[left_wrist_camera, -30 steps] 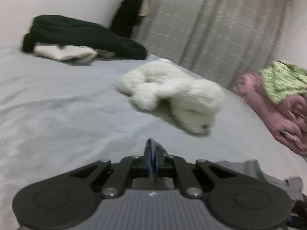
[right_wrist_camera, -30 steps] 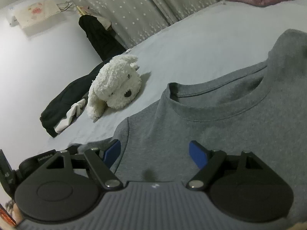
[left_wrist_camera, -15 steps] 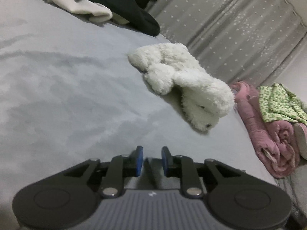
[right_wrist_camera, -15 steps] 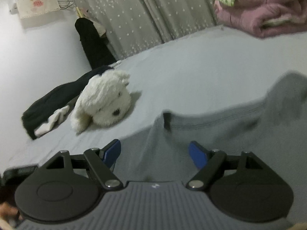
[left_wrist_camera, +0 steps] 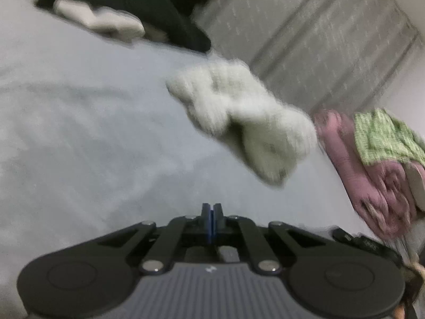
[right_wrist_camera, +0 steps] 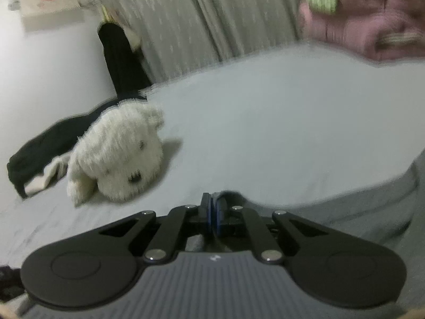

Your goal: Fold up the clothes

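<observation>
1. Since a second ago, the jaws of the right gripper [right_wrist_camera: 211,204] have been brought from wide apart to together, and the grey sweatshirt [right_wrist_camera: 358,207], then spread beneath them with its collar in full view, is now seen only as a rumpled edge at the near right of the bed.
2. The right jaws are pictured clamped on a fold of that grey sweatshirt, a dark lip of cloth being visible against the right pad.
3. The left gripper [left_wrist_camera: 211,212] is shown with its jaws pressed together; half a second ago they stood slightly apart. Nothing can be made out between them in the blurred left wrist view.
4. One grey garment is counted; it lies on the pale bed sheet [right_wrist_camera: 265,122] at the near right edge.
5. One white plush dog [right_wrist_camera: 119,156] is seen lying on the sheet toward the far left side.
6. One pile of dark clothing [left_wrist_camera: 148,10], with a pale piece in it, is seen behind the toy near the far left corner.
7. One pink bundle of bedding [left_wrist_camera: 372,180] topped by one green patterned cloth [left_wrist_camera: 385,135] is seen at the far right edge.
8. A grey dotted curtain [right_wrist_camera: 191,18] is seen hanging behind the bed.
</observation>
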`<action>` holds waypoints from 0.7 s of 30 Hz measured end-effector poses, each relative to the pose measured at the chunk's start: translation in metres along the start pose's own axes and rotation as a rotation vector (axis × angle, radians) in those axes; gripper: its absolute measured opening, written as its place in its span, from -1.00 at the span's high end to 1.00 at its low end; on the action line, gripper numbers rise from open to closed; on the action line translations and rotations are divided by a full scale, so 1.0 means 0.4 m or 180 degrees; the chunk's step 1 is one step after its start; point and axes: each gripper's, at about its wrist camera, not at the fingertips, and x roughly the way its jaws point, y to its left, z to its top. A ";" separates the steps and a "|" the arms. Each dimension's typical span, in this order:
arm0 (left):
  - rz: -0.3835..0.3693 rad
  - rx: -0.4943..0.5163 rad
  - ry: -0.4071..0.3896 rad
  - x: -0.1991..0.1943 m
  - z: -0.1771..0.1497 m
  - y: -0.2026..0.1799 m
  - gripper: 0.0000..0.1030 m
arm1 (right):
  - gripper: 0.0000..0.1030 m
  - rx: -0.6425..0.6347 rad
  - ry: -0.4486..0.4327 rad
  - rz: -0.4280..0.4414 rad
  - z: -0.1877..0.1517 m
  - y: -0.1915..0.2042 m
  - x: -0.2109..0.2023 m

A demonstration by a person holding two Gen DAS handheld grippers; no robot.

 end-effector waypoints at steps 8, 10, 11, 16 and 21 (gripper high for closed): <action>0.0404 0.0166 -0.0014 0.017 -0.002 -0.004 0.98 | 0.93 -0.0290 0.0148 -0.0250 -0.004 0.012 0.066; 0.0484 0.0216 0.0038 0.027 -0.005 -0.006 0.98 | 0.93 -0.0165 0.0263 -0.0233 -0.002 -0.006 0.082; 0.0487 0.0221 0.0042 0.027 -0.006 -0.004 0.97 | 0.93 -0.0117 0.0304 -0.0224 -0.002 -0.013 0.088; 0.0528 0.0360 0.0041 0.026 -0.011 -0.013 0.87 | 0.72 -0.0085 0.0279 -0.0139 -0.005 -0.013 0.075; 0.0500 0.0369 0.0069 0.023 -0.010 -0.016 0.85 | -0.10 -0.0130 0.0267 -0.0124 -0.005 0.016 0.045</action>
